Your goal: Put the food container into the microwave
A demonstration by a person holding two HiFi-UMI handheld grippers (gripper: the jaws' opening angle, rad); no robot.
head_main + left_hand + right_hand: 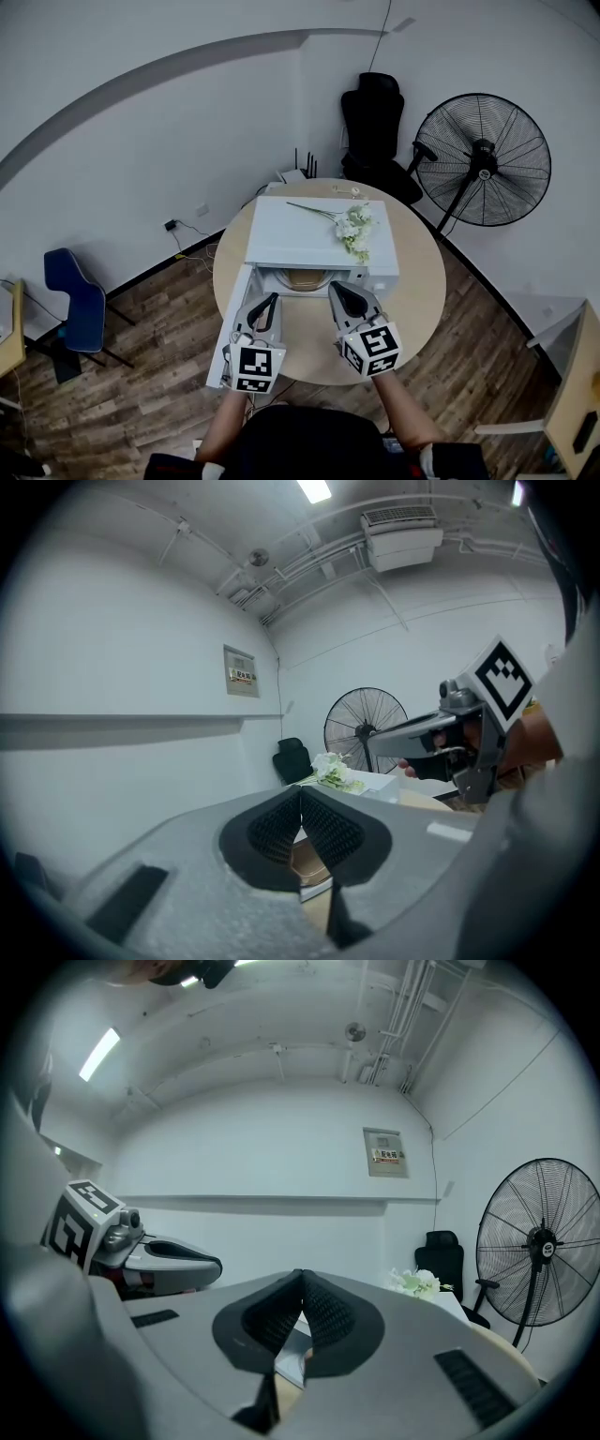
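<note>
A white microwave (300, 234) stands on a round wooden table (422, 281), its door (229, 317) swung open to the left. A tan food container (305, 278) sits inside the open cavity and shows past the left gripper's jaws as a brown shape (310, 861). My left gripper (269, 302) hovers in front of the opening on the door side, shut and holding nothing. My right gripper (339, 291) is beside it, also shut and holding nothing. Both sets of jaws meet in their own views, left gripper (300, 795) and right gripper (301, 1279).
White flowers (354, 228) lie on the microwave's top. A large black standing fan (483, 159) and a black office chair (375, 122) are behind the table. A blue chair (75, 300) stands at the left on the wooden floor.
</note>
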